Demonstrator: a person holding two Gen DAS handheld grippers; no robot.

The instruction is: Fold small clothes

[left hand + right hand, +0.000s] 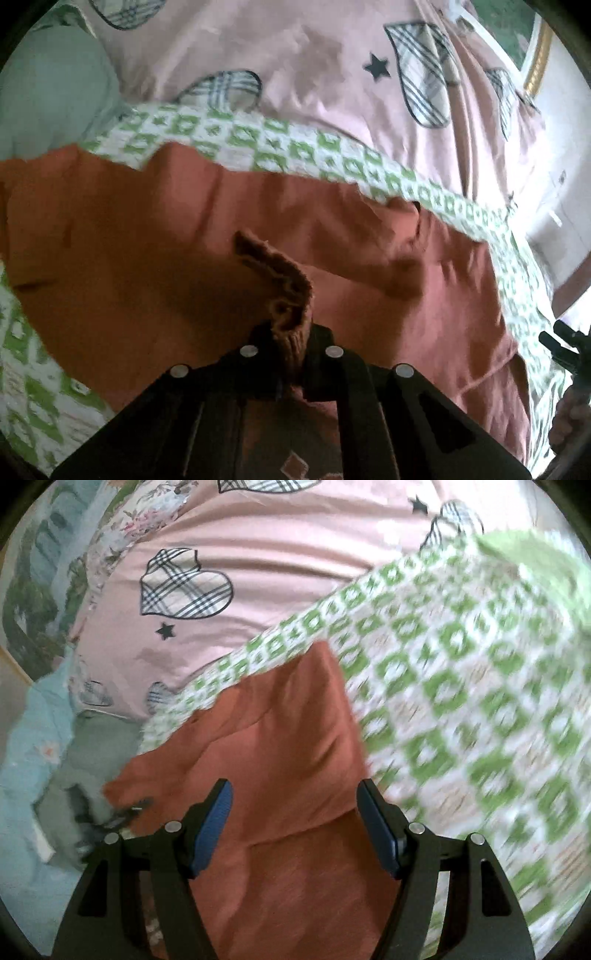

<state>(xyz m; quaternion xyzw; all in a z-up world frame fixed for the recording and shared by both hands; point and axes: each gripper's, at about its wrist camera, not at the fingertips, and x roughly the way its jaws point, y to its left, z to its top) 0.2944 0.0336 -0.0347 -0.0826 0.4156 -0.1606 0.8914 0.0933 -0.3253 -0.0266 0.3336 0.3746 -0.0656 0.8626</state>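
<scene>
The left gripper point(291, 354), tilted downward at the bottom centre of its frame, is clamped on a bunched fold of the orange garment point(147, 229) lying across the green-and-white cloth point(236, 136), while the right gripper point(295, 827), tilted likewise, hangs over the garment, jaws apart.

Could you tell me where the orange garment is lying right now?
The orange garment lies on the green-patterned cloth, below the pink bedding, its edge pinched in the left gripper.
</scene>
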